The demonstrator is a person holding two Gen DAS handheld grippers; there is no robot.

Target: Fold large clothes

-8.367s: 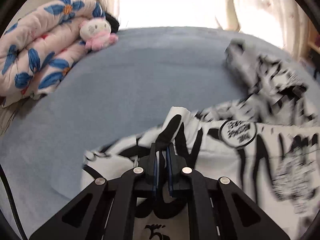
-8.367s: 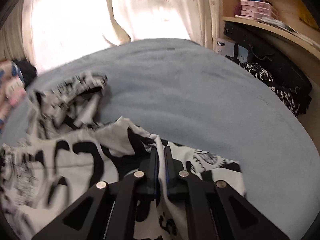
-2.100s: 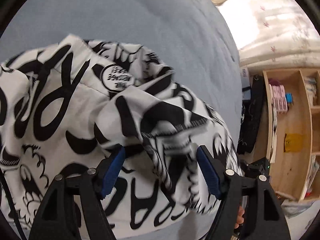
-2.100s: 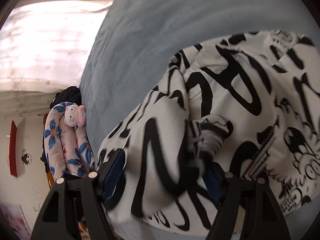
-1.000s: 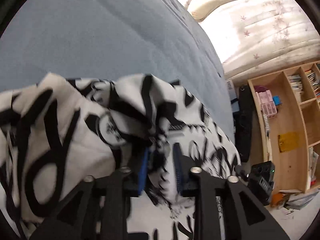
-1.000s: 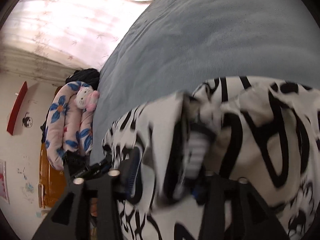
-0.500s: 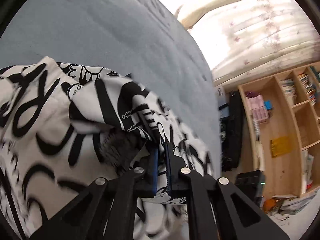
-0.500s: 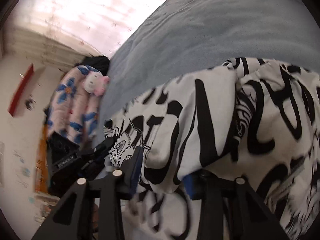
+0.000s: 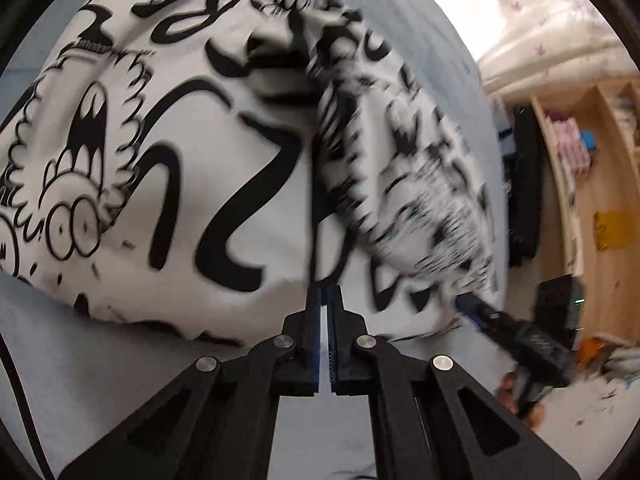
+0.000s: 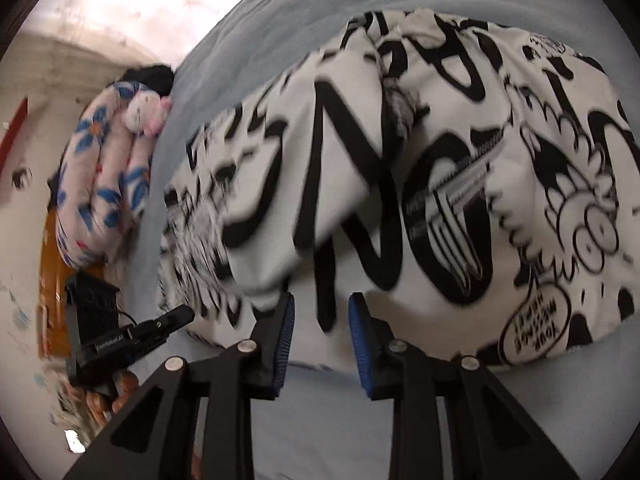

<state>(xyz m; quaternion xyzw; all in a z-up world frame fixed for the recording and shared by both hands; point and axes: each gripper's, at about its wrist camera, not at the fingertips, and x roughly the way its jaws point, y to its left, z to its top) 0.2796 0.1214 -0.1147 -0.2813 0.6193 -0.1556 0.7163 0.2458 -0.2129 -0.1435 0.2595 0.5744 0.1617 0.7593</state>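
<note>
A large white garment with black graffiti print (image 9: 208, 168) lies bunched on the blue bed (image 9: 120, 380). It also fills the right wrist view (image 10: 420, 184). My left gripper (image 9: 324, 300) is shut on the garment's near edge. My right gripper (image 10: 320, 312) has its jaws part open at the garment's near edge, with cloth just ahead of the blue pads (image 10: 286, 344). The right gripper shows in the left wrist view (image 9: 516, 336) at the garment's right corner. The left gripper shows in the right wrist view (image 10: 136, 336) at the garment's left corner.
A rolled floral quilt (image 10: 100, 176) with a pink plush toy (image 10: 146, 114) lies at the bed's far left. A wooden shelf unit (image 9: 584, 184) and a dark bag (image 9: 524, 184) stand beyond the bed's right side. Bright curtains (image 9: 532, 16) hang behind.
Both grippers have drawn back toward the garment's near edge. The right gripper's jaws have loosened from the cloth. The garment now lies more spread and doubled over on the bed.
</note>
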